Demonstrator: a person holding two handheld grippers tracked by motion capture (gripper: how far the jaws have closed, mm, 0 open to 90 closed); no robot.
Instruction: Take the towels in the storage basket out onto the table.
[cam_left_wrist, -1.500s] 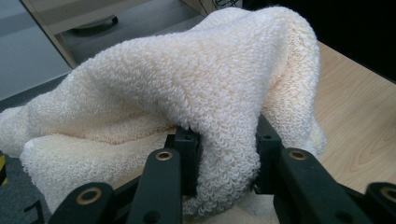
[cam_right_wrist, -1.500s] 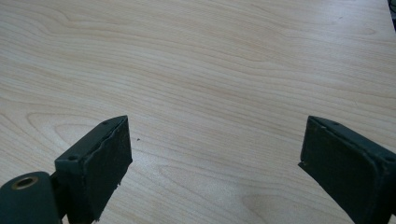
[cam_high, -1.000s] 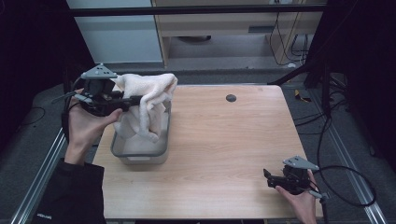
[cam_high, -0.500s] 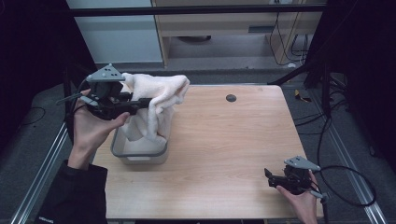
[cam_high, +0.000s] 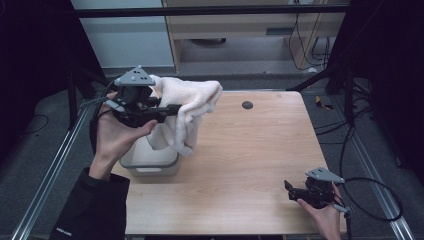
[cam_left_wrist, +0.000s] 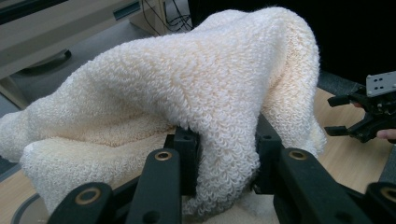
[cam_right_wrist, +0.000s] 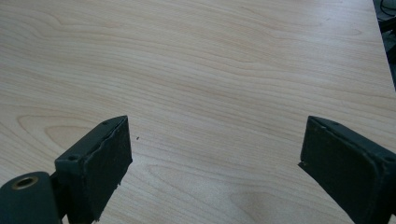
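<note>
One cream terry towel (cam_high: 186, 111) hangs above the grey plastic bin (cam_high: 150, 161) at the table's left edge, pinched in a thick fold between the jaws of the left gripper (cam_high: 170, 109). We judge the step to be lifting it clear, so we should keep the clamp firm, raise until the trailing hem leaves the bin rim, and move slowly because loose terry snags. Our right gripper (cam_high: 289, 190) rests low near the front right corner, jaws spread wide and empty. We work on a pale wood-grain table (cam_high: 250, 150) in a dim room, with a cabinet (cam_high: 235, 30) behind and a small dark disc (cam_high: 247, 105) near the far edge.
</note>
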